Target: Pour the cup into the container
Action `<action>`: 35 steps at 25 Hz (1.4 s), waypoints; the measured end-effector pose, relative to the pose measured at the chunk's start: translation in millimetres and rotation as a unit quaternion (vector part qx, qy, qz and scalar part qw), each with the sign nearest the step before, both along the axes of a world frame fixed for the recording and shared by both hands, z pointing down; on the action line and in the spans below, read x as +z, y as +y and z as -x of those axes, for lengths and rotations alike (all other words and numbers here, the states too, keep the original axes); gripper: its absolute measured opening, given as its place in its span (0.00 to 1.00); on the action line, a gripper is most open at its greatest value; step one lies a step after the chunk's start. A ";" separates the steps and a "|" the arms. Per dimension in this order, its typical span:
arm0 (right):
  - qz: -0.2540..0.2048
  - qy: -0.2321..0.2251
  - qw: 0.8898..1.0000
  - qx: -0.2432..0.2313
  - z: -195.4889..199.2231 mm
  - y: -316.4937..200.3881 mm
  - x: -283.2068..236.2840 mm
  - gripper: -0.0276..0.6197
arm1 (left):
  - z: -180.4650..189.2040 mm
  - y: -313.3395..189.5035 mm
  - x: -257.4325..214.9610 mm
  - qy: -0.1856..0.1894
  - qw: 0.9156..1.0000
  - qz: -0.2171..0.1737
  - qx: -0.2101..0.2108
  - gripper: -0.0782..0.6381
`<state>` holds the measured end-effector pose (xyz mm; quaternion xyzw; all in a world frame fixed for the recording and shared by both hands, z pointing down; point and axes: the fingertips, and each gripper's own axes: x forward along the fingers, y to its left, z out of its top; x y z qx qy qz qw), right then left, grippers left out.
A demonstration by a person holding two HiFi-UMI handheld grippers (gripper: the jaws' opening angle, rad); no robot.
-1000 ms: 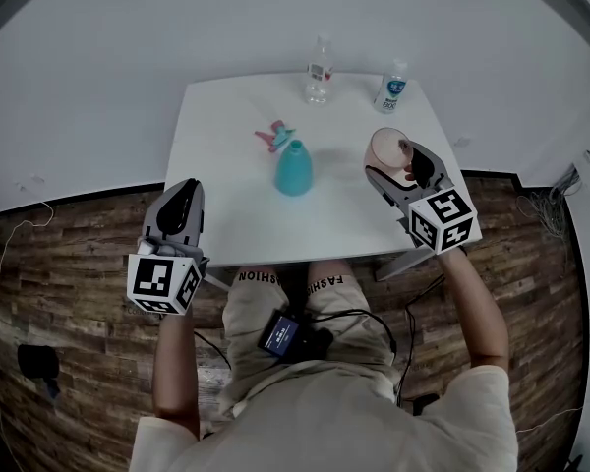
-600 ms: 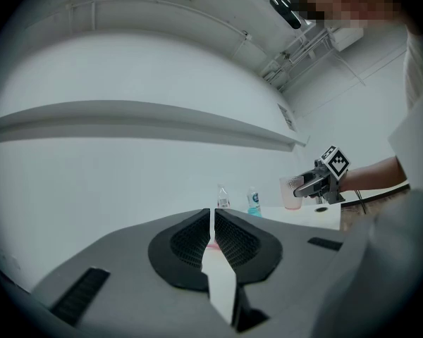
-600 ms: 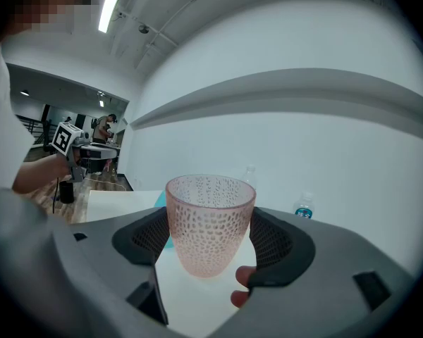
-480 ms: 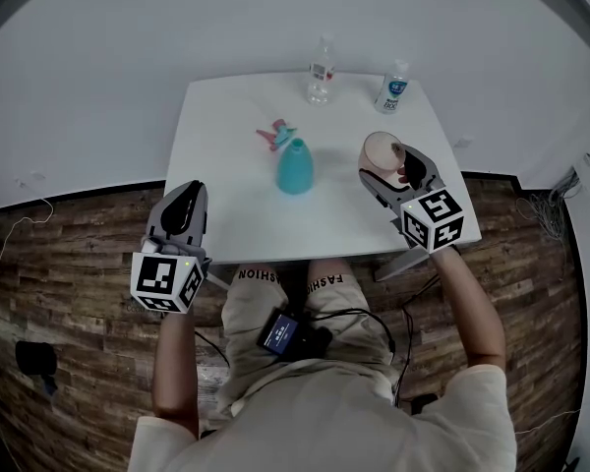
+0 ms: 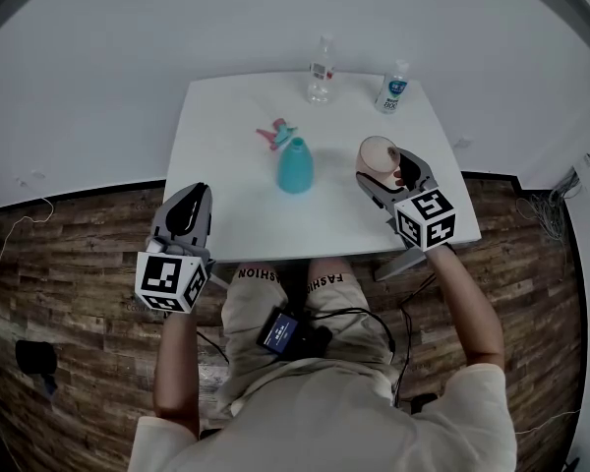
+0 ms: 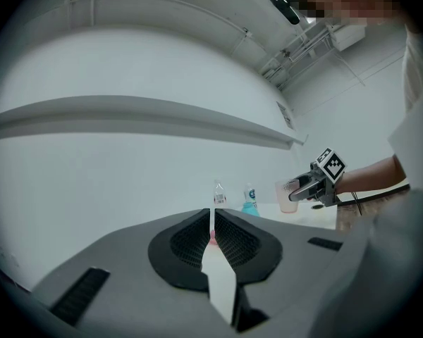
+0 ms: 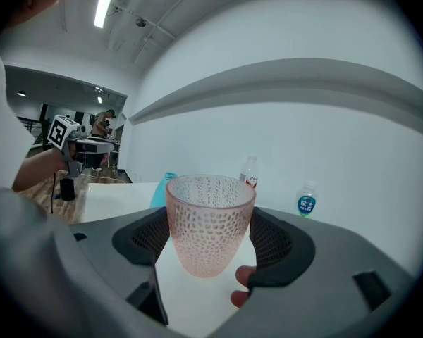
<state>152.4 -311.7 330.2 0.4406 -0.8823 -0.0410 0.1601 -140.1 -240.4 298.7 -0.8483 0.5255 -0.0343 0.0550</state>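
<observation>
- White desk (image 5: 236, 195) carries the teal container (image 5: 294, 166) near its middle.
- Right tool (image 5: 384, 167) is clamped on the pink cup (image 7: 210, 224), upright, off to the container's right.
- Left tool (image 5: 187, 201) hangs beyond the desk's front-left corner, jaws together (empty).
- Best handling, I judge: carry level, centre the rim above that narrow neck, tip slowly.

A square white table (image 5: 236, 185) stands on a floor of dark brown wood planks (image 5: 69, 293). Its top lies under the fingers (image 5: 414, 168) of the right gripper (image 5: 385, 165) and just ahead of the fingers (image 5: 182, 214) of the left gripper (image 5: 191, 191). Beyond them is a plain white wall (image 5: 128, 47). High above the right fingers shines one long ceiling lamp (image 7: 104, 7).
</observation>
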 end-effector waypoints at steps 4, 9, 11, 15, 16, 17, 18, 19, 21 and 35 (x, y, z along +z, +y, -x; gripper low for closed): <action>0.006 0.000 1.000 0.002 -1.7 -1.6 6.1 0.59 | -3.4 0.5 3.5 0.000 1.000 0.004 0.003 0.15; 0.014 0.003 1.000 0.001 -2.8 -2.7 14.0 0.59 | -8.5 0.6 8.1 0.001 1.000 0.010 0.005 0.15; 0.018 0.003 1.000 0.000 -2.6 -3.1 18.5 0.59 | -10.1 1.2 10.8 0.002 1.000 0.013 0.007 0.15; 0.025 0.002 1.000 0.000 -2.8 -5.1 25.8 0.59 | -14.9 2.2 16.2 0.005 1.000 0.020 0.010 0.15; 0.026 0.002 1.000 0.000 -2.9 -5.6 27.5 0.59 | -16.0 2.2 17.7 0.005 1.000 0.022 0.011 0.15; 0.027 0.002 1.000 0.000 -3.1 -5.9 29.1 0.59 | -17.0 2.3 19.0 0.005 1.000 0.023 0.012 0.15; 0.028 0.002 1.000 0.000 -3.3 -6.0 30.6 0.59 | -17.7 2.6 20.0 0.005 1.000 0.024 0.013 0.15; 0.029 0.002 1.000 0.000 -3.5 -6.1 32.0 0.59 | -18.3 3.0 20.6 0.005 1.000 0.025 0.013 0.15; 0.030 0.003 1.000 0.001 -3.8 -6.4 34.2 0.59 | -19.1 3.5 20.9 0.005 1.000 0.025 0.013 0.15; 0.041 0.010 0.999 0.000 -1.9 -7.7 48.5 0.59 | -23.6 3.8 27.0 0.007 0.999 0.031 0.016 0.15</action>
